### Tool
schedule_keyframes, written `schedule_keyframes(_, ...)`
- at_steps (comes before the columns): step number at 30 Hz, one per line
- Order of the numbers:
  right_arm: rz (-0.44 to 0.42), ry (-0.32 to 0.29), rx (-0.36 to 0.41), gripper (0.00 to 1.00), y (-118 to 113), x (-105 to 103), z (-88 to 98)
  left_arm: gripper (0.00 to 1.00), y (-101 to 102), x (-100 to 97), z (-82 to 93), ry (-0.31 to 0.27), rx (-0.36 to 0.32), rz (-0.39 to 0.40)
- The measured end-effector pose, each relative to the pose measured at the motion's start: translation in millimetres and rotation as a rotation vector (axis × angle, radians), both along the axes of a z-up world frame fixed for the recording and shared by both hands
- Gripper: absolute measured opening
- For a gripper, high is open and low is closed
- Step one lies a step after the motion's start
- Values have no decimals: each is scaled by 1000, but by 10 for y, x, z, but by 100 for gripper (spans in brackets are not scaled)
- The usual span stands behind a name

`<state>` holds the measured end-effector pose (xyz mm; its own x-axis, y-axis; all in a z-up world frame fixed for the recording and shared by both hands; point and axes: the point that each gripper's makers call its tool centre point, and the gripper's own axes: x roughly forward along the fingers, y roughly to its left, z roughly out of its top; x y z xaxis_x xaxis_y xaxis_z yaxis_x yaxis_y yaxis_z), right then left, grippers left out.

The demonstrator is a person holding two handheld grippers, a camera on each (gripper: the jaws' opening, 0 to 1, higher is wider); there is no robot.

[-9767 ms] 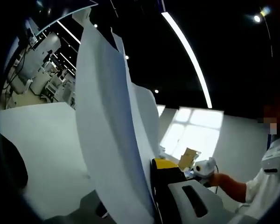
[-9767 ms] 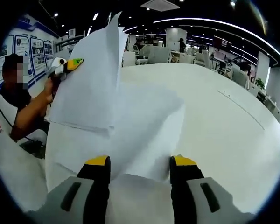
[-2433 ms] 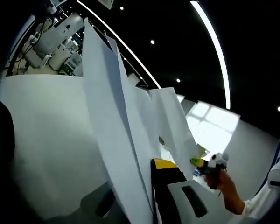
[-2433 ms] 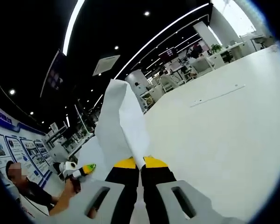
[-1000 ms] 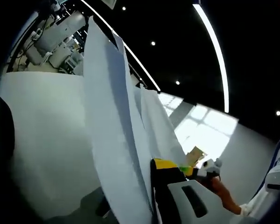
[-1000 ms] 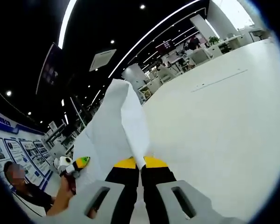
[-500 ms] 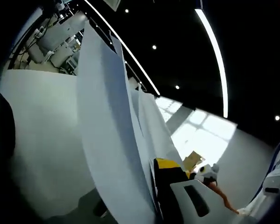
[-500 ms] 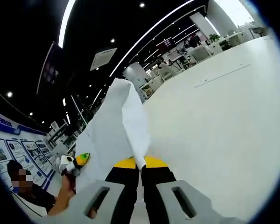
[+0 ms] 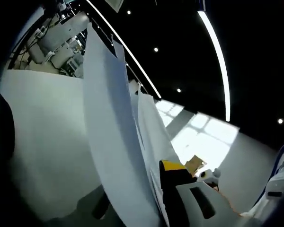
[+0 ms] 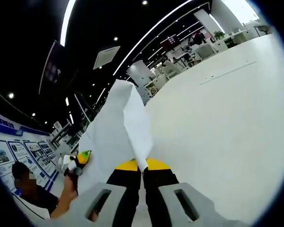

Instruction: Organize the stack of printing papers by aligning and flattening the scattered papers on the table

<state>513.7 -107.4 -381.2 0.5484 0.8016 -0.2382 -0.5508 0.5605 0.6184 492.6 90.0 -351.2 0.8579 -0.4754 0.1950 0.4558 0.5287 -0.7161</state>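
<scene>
White table (image 10: 227,123) spreads wide across the right gripper view, bare on the side to the right of the papers; in the left gripper view the same table (image 9: 42,137) lies pale behind the papers on their left.

Next in size are the papers (image 10: 116,142), a loose sheaf of white sheets lifted off the table and standing up on edge. In the right gripper view they rise from between the jaws to a bent, peaked top, with one sheet folding over toward the right. In the left gripper view the papers (image 9: 116,137) run as a tall curved band from the top of the view down to the jaws, several sheet edges fanned apart near the top.

The right gripper (image 10: 141,166) has its yellow-tipped jaws pressed together on the lower edge of the papers, pinching them. The left gripper (image 9: 156,189) clamps the papers too: its yellow-tipped right jaw sits hard against the sheets, while the other jaw is mostly hidden behind them.

Left of the papers in the right gripper view, a person's hand (image 10: 68,187) holds the left gripper (image 10: 78,161) against the sheaf's far edge. Right of the papers in the left gripper view, part of the right gripper (image 9: 209,176) shows beyond the jaw.
</scene>
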Motion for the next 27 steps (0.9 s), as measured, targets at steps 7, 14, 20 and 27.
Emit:
schedule_keyframes(7, 11, 9, 9, 0, 53, -57, -3, 15, 17, -22, 33, -10, -19, 15)
schedule_keyframes(14, 26, 22, 23, 0, 162, -122, -24, 15, 47, -17, 33, -6, -33, 29)
schedule_keyframes(20, 38, 34, 32, 0, 223, -163, -37, 15, 65, -10, 32, -7, -35, 38)
schedule_keyframes(27, 42, 35, 42, 0, 257, -182, -11, 15, 106, -3, 37, -14, -35, 62)
